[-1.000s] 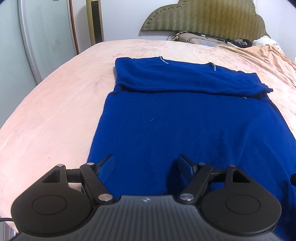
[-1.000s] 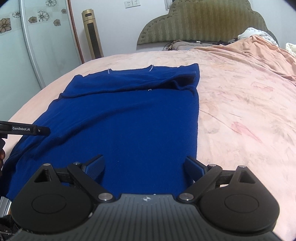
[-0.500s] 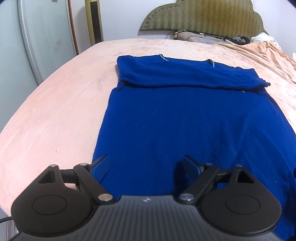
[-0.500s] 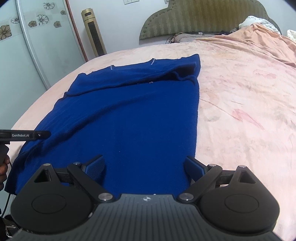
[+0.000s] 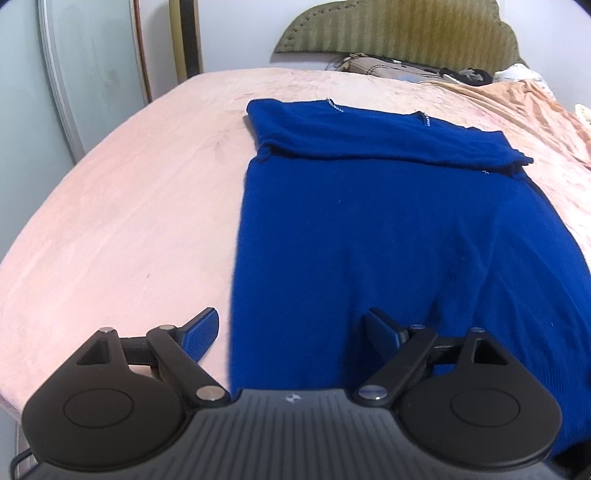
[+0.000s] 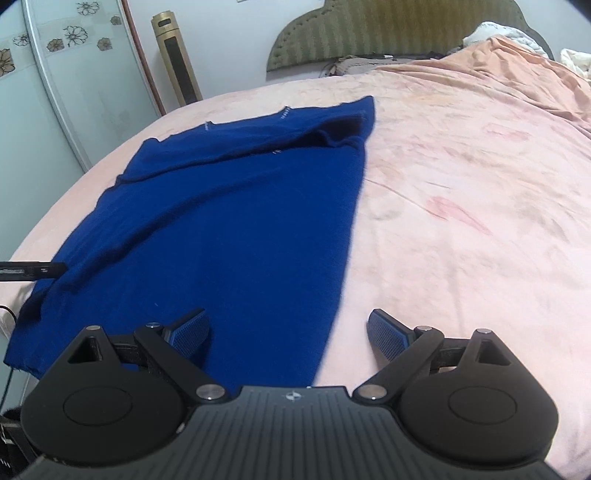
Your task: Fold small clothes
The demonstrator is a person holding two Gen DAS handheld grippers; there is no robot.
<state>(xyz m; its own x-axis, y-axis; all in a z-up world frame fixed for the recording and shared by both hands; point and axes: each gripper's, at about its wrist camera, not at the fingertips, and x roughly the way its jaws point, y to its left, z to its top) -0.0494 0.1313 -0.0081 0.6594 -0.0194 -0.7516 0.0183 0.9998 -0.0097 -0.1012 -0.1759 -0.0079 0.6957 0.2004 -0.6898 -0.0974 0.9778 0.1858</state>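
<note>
No legible text, small blurred white markings on blue garment, unreadable

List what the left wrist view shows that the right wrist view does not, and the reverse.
Only the left wrist view: the left gripper, jaws wide, straddling the garment's left edge. Only the right wrist view: the right gripper, open over the right edge, the flower-patterned panel, and the gold tower in full. Both: the blue garment with its far end folded over, pink bedspread, green headboard.

blue garment | flat on bed | far end folded over
</note>
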